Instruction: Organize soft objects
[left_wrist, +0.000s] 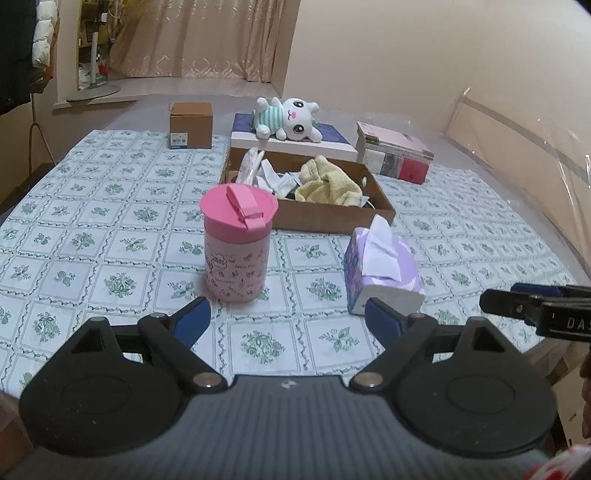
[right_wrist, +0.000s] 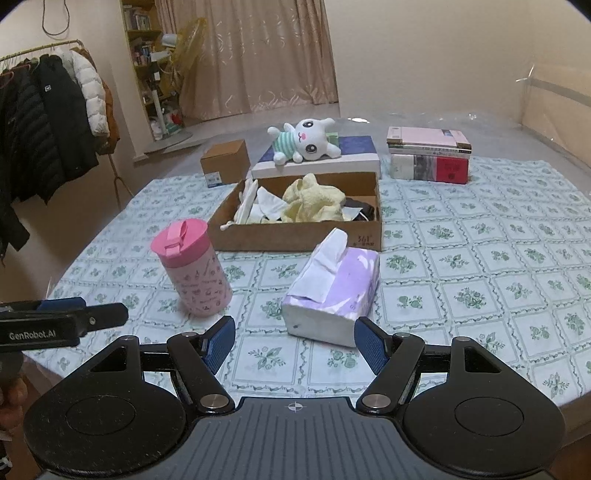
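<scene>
Both grippers, left gripper (left_wrist: 284, 321) and right gripper (right_wrist: 293, 341), hover with fingers spread, empty; the tissue pack (right_wrist: 332, 291) at frame centre looks light and squashy, best pinched across its sides.

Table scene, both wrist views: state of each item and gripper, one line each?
pink tumbler: upright, lid shut
tissue pack: lying flat, tissue sticking out
cardboard tray: open, holds soft items
yellow towel: crumpled in the tray
plush bunny: lying on the white box, outside the tray
small carton: closed
books: stacked, closed
left gripper: open, empty
right gripper: open, empty
</scene>
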